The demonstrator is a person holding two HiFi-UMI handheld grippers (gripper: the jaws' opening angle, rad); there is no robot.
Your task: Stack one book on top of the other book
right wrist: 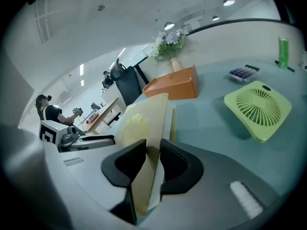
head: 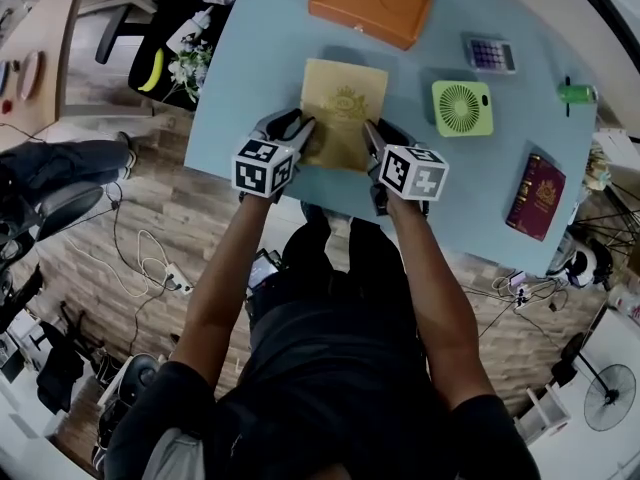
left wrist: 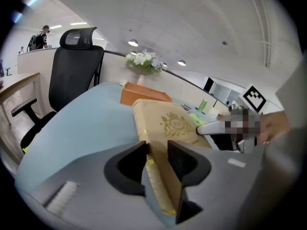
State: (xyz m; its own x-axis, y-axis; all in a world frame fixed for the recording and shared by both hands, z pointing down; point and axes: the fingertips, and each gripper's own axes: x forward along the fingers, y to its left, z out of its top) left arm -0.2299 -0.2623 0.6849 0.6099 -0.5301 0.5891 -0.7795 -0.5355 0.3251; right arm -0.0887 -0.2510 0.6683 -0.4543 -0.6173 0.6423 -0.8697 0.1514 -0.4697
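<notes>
Left claw (left wrist: 156, 153) and right claw (right wrist: 152, 153) are each clamped on a near corner of the tan book (head: 345, 108), which sits between them on the table (head: 240, 78). This looks like the pick-up step; next, lift it level with both claws and carry it forward onto the orange book (head: 370, 4) beyond

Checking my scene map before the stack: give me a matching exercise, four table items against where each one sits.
Items:
1 tan book
2 orange book
3 maroon book
4 green fan

Places:
A at the far edge of the table
B right side, near edge
C clamped by the left gripper and the right gripper
D just right of the tan book

Pairs: 1-C, 2-A, 3-B, 4-D
</notes>
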